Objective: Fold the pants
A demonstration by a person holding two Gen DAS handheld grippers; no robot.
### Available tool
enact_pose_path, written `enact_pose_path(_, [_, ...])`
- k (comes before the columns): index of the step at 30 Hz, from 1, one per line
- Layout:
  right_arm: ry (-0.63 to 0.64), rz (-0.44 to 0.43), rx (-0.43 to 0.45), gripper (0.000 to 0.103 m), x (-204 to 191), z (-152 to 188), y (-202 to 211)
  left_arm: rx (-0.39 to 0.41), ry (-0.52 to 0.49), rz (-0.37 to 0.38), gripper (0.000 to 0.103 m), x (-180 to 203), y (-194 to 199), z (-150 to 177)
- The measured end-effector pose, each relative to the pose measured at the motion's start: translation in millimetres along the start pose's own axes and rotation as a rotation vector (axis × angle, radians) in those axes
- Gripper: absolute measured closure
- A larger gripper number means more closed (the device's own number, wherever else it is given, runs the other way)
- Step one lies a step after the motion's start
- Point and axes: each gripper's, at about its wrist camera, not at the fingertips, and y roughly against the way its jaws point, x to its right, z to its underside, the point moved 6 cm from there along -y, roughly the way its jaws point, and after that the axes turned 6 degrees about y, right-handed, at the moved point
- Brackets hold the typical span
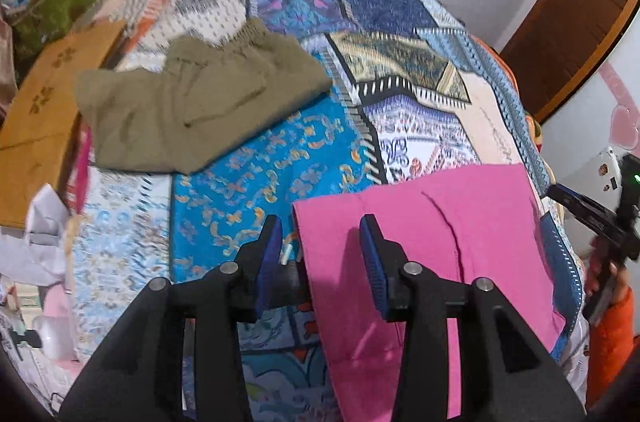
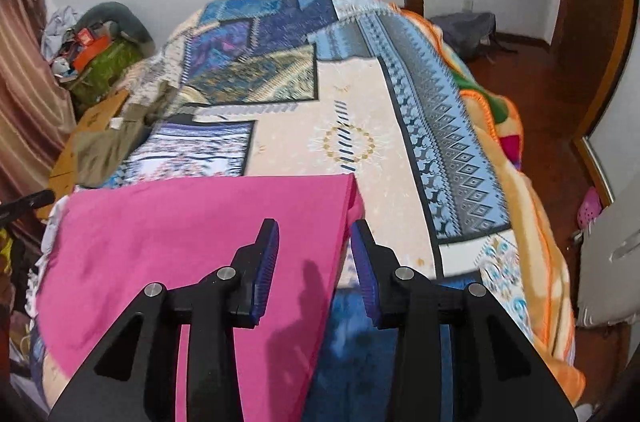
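Folded pink pants (image 1: 440,222) lie flat on the patterned bed cover (image 1: 260,162). My left gripper (image 1: 320,242) hovers open over their left edge, pads apart and gripping nothing. In the right wrist view the pink pants (image 2: 180,234) fill the lower left, and my right gripper (image 2: 314,246) stands open over their right edge, with no cloth pinched between its pads. The right gripper's body (image 1: 612,218) shows at the far right of the left wrist view, held by a hand in an orange sleeve. Folded olive pants (image 1: 192,102) rest further up the bed on the left.
A cardboard box (image 1: 44,94) and a green bag of clutter (image 1: 56,6) sit beside the bed's left side. An orange blanket (image 2: 532,206) hangs over the bed's right edge above a wooden floor (image 2: 532,78). A brown door (image 1: 568,22) stands at right.
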Motion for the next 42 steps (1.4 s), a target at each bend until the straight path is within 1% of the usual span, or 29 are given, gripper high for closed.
enact_pose_path(3, [-0.018, -0.016, -0.049, 0.069, 7, -3, -28, -0.049, 0.0, 0.023, 0.063, 4, -16, 7])
enact_pose_path(5, [-0.039, -0.03, -0.078, 0.069, 10, -2, -46, -0.071, -0.004, 0.052, 0.063, 8, -23, 10])
enact_pose_path(7, [-0.049, -0.047, -0.097, 0.069, 9, -1, -57, -0.068, -0.021, 0.06, 0.063, 11, -25, 11])
enact_pose_path(8, [-0.043, -0.064, -0.103, 0.069, 7, 1, -62, -0.067, -0.032, 0.067, 0.065, 14, -26, 11])
enact_pose_path(10, [-0.011, -0.065, -0.097, 0.069, 2, 2, -66, -0.061, -0.05, 0.063, 0.074, 17, -28, 12])
enact_pose_path(12, [0.031, -0.047, -0.082, 0.075, -1, 2, -65, -0.033, -0.085, 0.029, 0.082, 21, -26, 11])
enact_pose_path(13, [0.052, -0.032, -0.076, 0.084, -3, 3, -64, -0.01, -0.113, -0.005, 0.084, 24, -23, 12])
enact_pose_path(14, [0.075, -0.001, -0.074, 0.089, -3, 3, -65, 0.002, -0.128, -0.025, 0.084, 26, -22, 12])
enact_pose_path(17, [0.111, 0.038, -0.06, 0.093, -2, 3, -65, 0.031, -0.158, -0.081, 0.085, 27, -22, 14])
enact_pose_path(18, [0.12, 0.048, -0.061, 0.094, -2, 4, -65, 0.035, -0.162, -0.095, 0.084, 26, -22, 16])
enact_pose_path(23, [0.142, 0.085, -0.076, 0.095, -1, 4, -68, 0.048, -0.106, -0.121, 0.082, 17, -27, 21])
enact_pose_path(27, [0.153, 0.095, -0.092, 0.095, -3, 2, -70, 0.066, -0.184, -0.189, 0.077, 25, -23, 23])
enact_pose_path(29, [0.165, 0.091, -0.099, 0.095, -4, 1, -66, 0.078, -0.21, -0.24, 0.077, 22, -15, 22])
enact_pose_path(30, [0.173, 0.091, -0.093, 0.094, -4, 0, -60, 0.079, -0.217, -0.246, 0.077, 20, -11, 21])
enact_pose_path(33, [0.202, 0.107, -0.06, 0.093, -5, -1, -38, 0.081, -0.199, -0.199, 0.077, 16, 5, 15])
enact_pose_path(35, [0.212, 0.101, -0.033, 0.092, -8, -2, -17, 0.1, -0.2, -0.168, 0.077, 21, 18, 9])
enact_pose_path(37, [0.208, 0.075, -0.017, 0.089, -14, -3, -5, 0.117, -0.218, -0.13, 0.076, 33, 28, 4])
enact_pose_path(38, [0.206, 0.05, -0.009, 0.087, -19, -5, 3, 0.121, -0.228, -0.103, 0.076, 43, 32, 2])
enact_pose_path(39, [0.203, 0.024, -0.001, 0.085, -23, -6, 8, 0.123, -0.235, -0.08, 0.074, 51, 34, 1])
enact_pose_path(40, [0.201, -0.003, 0.007, 0.08, -30, -8, 14, 0.122, -0.239, -0.047, 0.065, 61, 35, -1])
enact_pose_path(41, [0.202, -0.034, 0.017, 0.07, -39, -9, 19, 0.12, -0.239, -0.025, 0.059, 68, 35, -2])
enact_pose_path(42, [0.206, -0.065, 0.029, 0.064, -50, -12, 24, 0.119, -0.241, -0.003, 0.046, 74, 35, -2])
